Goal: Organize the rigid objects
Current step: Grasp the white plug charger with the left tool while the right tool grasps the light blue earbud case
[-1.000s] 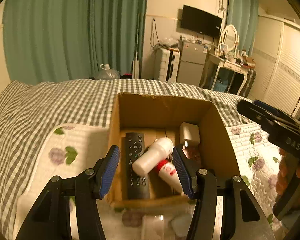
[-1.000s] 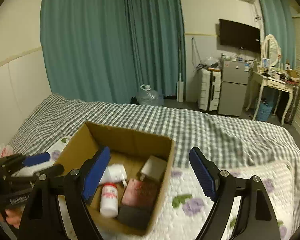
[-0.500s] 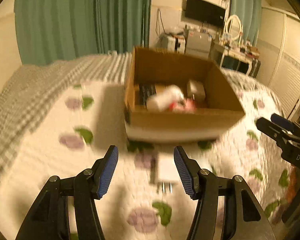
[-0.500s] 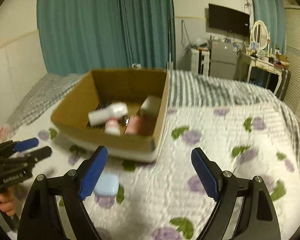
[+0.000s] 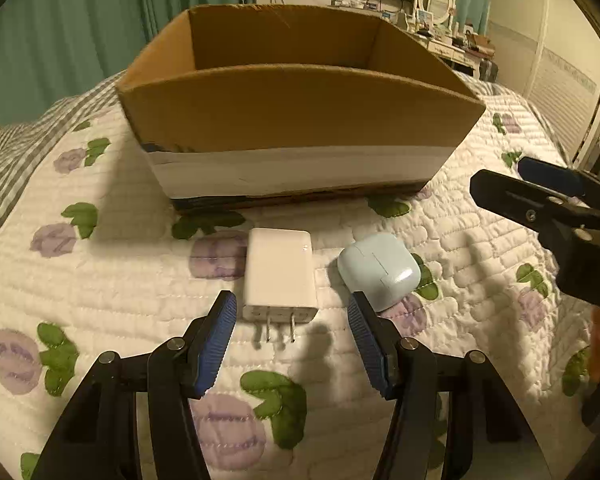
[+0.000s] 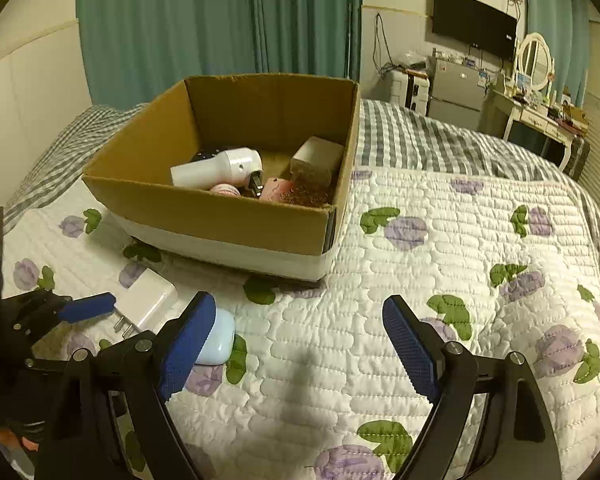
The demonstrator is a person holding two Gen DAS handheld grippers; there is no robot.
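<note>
A white plug charger (image 5: pixel 279 270) lies on the quilt in front of the cardboard box (image 5: pixel 292 120), prongs toward me. My left gripper (image 5: pixel 292 312) is open, low over the quilt, with the charger's prong end between its tips. A pale blue earbud case (image 5: pixel 378 270) lies just right of the charger. My right gripper (image 6: pixel 300 340) is open and empty above the quilt; the case (image 6: pixel 218 338) sits by its left fingertip. The box (image 6: pixel 228 216) holds a white bottle (image 6: pixel 218 168), a white block (image 6: pixel 316 156) and a pink item (image 6: pixel 276 192).
The bed has a white floral quilt (image 6: pixel 440 260) over a grey checked cover (image 6: pixel 440 148). Teal curtains (image 6: pixel 220 20) hang behind. A fridge (image 6: pixel 456 92), a dressing table with a mirror (image 6: pixel 536 64) and a wall television (image 6: pixel 474 24) stand at the far right.
Both grippers have dropped from above the box to low over the quilt in front of it. The left gripper has closed in on the charger. Both stay open.
</note>
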